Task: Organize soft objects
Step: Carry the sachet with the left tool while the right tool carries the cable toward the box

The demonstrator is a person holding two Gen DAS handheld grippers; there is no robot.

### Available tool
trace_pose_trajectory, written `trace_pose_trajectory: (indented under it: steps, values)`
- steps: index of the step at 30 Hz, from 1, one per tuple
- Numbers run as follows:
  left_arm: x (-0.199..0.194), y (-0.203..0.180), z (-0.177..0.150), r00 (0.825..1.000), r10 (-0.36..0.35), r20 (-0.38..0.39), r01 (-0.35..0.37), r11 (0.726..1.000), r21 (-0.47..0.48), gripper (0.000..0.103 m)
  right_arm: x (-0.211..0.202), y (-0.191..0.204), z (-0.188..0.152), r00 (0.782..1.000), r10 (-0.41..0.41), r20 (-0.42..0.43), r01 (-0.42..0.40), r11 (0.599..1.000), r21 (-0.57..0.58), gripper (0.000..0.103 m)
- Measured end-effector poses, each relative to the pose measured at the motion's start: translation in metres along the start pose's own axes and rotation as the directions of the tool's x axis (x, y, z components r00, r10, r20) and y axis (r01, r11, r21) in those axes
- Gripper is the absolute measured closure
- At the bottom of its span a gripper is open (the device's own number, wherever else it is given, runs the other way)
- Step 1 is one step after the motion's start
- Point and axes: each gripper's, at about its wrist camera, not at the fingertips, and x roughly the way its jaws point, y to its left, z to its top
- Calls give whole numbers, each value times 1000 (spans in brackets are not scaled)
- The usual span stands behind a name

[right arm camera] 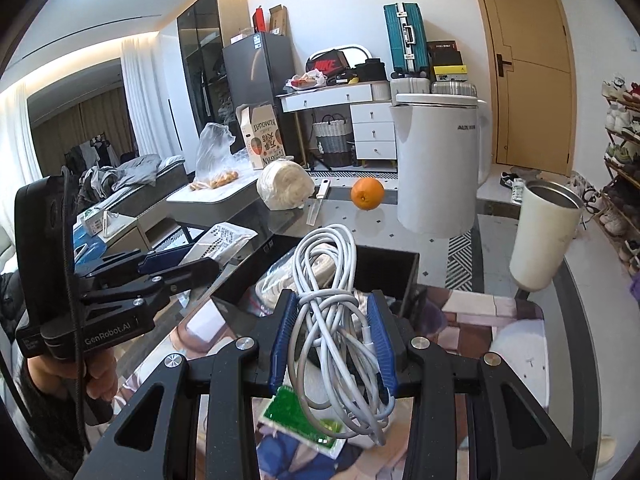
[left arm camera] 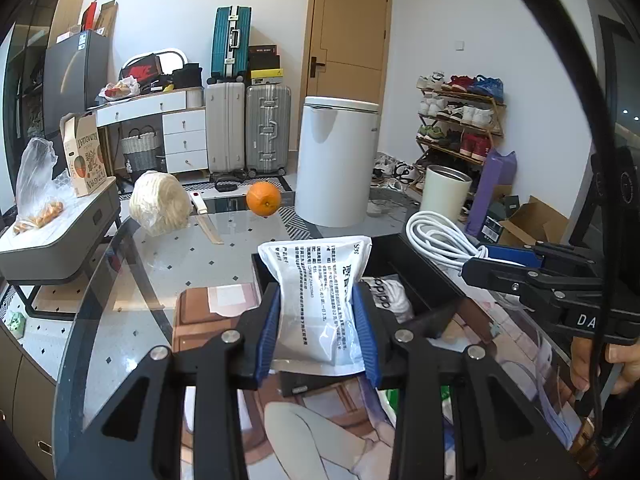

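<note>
The left claw (left arm camera: 318, 320) is clenched on a white sealed pouch (left arm camera: 320, 292) with printed text, its blue pads pinching the pouch's lower half so the top flares out above them. The right claw (right arm camera: 334, 336) is clenched on a bundle of white cable (right arm camera: 328, 292), the loops bulging above the pads and a loose tail dangling below. Both loads hang in the air just above the near edge of a black open box (right arm camera: 384, 272) on the glass tabletop (left arm camera: 168, 264); inside it lie some white cloth and wrapped items.

Both seem mid-carry toward the box, I'd judge. To do it well, bring each load squarely over the opening before letting go, and lower the cable far enough that its hanging tail goes in first instead of draping over the wall. The pouch is slick and squashy, so a steady pinch and a low drop should keep it from sliding out sideways. The two claws are close, so I'd stagger them.

Farther off on the tabletop sit an orange (left arm camera: 263, 199), a bagged roll of pale noodles (left arm camera: 160, 206) and a cream tumbler (right arm camera: 544, 232), all well apart from the box.
</note>
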Motion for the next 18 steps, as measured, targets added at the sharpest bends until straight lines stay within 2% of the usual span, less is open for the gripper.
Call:
trace_pose_trajectory:
  steps: [18]
  values:
    - [53,6,8,998,-4,-60,4,1000,-2,69,61,-14,12,998,-14,-54,15,1000,12,66]
